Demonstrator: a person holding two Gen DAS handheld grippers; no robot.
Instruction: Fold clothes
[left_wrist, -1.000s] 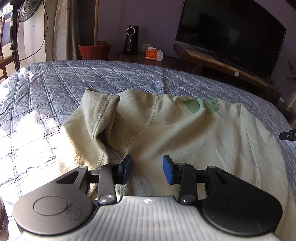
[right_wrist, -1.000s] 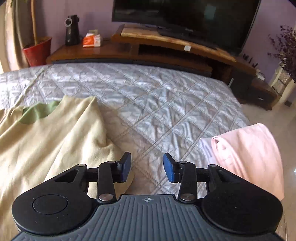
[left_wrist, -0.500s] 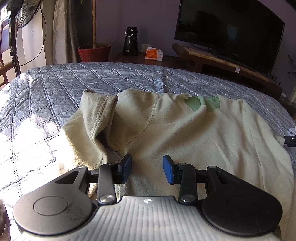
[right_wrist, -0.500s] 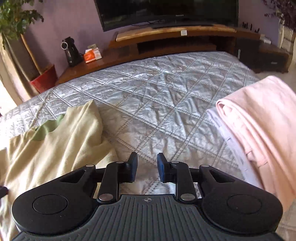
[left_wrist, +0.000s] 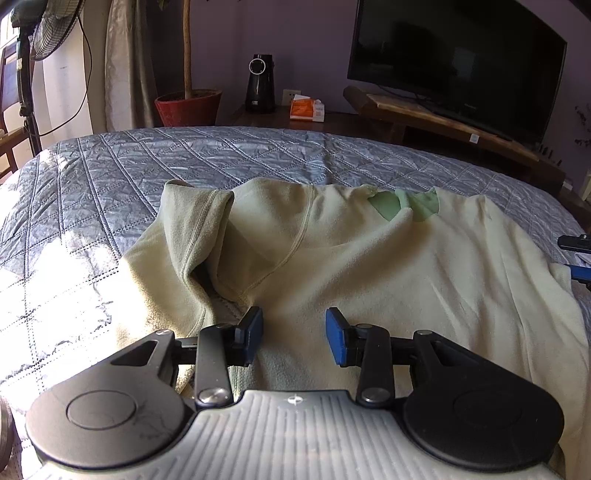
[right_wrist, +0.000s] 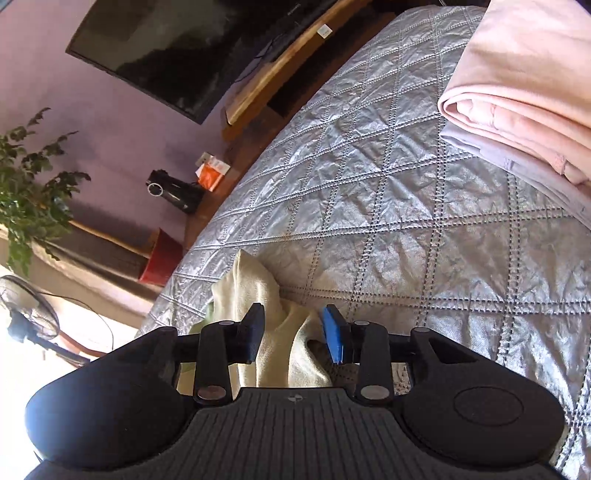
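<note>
Across the grey quilted bedspread (left_wrist: 110, 177) lies a pale yellow-green fleece top (left_wrist: 369, 266), spread front-up with its green-lined neck opening away from the camera and one sleeve folded in over the body on the left side of the left wrist view. The left gripper (left_wrist: 294, 334) hangs over the near hem of the top, its blue pads partly apart with only the flat cloth below them and nothing pinched. At the right edge of that same view the tips of the right gripper (left_wrist: 578, 258) show beside the far side of the garment. From the right wrist view, which is rolled well over so that the room looks tilted, the right gripper (right_wrist: 294, 334) straddles a raised ridge of the fleece top (right_wrist: 258, 291) at its edge; its jaws have just been opening and stand partly apart, the cloth between them, and the pads do not appear to press it. Further along the bedspread (right_wrist: 388, 206), well apart from the top, sits a folded pink garment (right_wrist: 517, 92) on a paler folded piece. Beyond the bed stand a dark television (left_wrist: 454, 62) on a wooden stand, a red plant pot (left_wrist: 188, 107) and a black speaker (left_wrist: 260, 83).
</note>
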